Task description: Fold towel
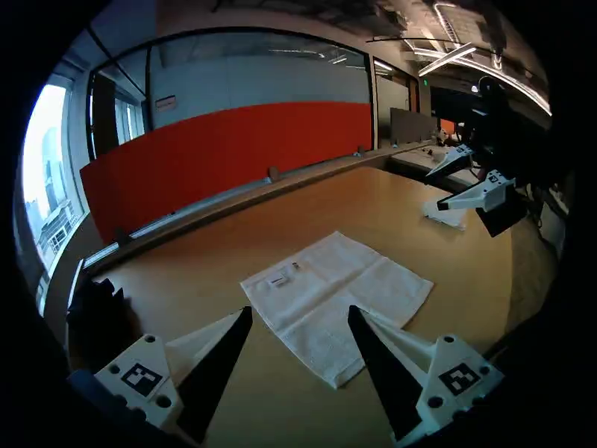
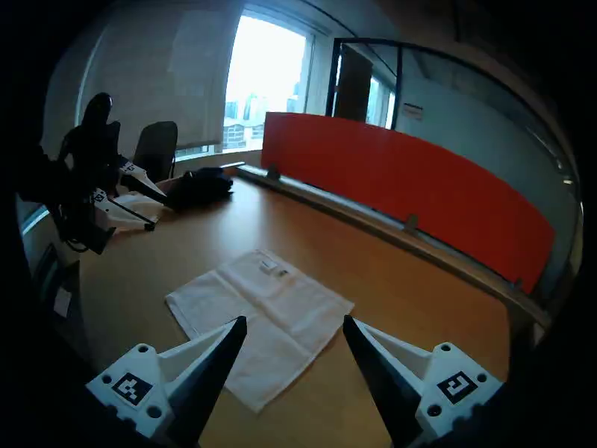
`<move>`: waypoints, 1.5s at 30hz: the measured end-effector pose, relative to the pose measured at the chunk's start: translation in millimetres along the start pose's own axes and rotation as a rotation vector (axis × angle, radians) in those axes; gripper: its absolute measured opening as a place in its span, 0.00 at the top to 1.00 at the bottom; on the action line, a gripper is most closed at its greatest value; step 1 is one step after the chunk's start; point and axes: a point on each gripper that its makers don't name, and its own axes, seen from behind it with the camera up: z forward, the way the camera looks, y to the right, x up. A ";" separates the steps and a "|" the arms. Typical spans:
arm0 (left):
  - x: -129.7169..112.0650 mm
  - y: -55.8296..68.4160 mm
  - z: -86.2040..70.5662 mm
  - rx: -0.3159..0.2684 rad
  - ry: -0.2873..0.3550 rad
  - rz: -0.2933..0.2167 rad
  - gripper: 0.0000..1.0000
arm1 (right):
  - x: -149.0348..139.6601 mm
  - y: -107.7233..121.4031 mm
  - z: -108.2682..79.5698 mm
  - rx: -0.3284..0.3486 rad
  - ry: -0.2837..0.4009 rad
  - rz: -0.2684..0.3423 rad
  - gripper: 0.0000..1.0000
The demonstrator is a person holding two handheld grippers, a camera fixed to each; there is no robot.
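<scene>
A white towel (image 1: pixel 336 295) (image 2: pixel 257 313) lies flat on the wooden table (image 1: pixel 224 254) (image 2: pixel 388 291), with faint creases and a small label (image 1: pixel 280 280) (image 2: pixel 269 265) near one edge. In the left gripper view my left gripper (image 1: pixel 298 310) hovers open over the towel's near edge, nothing between its fingers. My right gripper (image 2: pixel 293 319) is open in the same way above the towel's opposite side in the right gripper view. Each gripper also appears in the other's view, held up off the table: the right gripper (image 1: pixel 434 190) at the far right, the left gripper (image 2: pixel 159 213) at the far left.
A long orange partition (image 1: pixel 239 157) (image 2: pixel 418 187) runs along the table's far edge. A black bag (image 2: pixel 198 185) (image 1: pixel 97 306) sits on the table near a corner, office chairs (image 2: pixel 157 149) behind it. Something white (image 1: pixel 446 215) lies past the towel. Bright windows (image 2: pixel 269 82) stand beyond.
</scene>
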 end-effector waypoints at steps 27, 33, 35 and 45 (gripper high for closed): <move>-108.2 32.8 54.5 -0.093 -0.204 0.033 0.05 | -110.1 -31.4 49.2 0.080 -0.179 0.007 0.00; -127.6 39.0 60.6 -0.109 -0.246 0.051 0.05 | -133.0 -38.9 52.9 0.098 -0.223 -0.008 0.00; -133.0 40.2 62.0 -0.111 -0.260 0.061 0.05 | -139.8 -40.4 53.2 0.103 -0.237 -0.007 0.00; -151.3 47.9 66.8 -0.133 -0.319 0.077 0.04 | -167.5 -44.5 55.0 0.125 -0.301 -0.012 0.00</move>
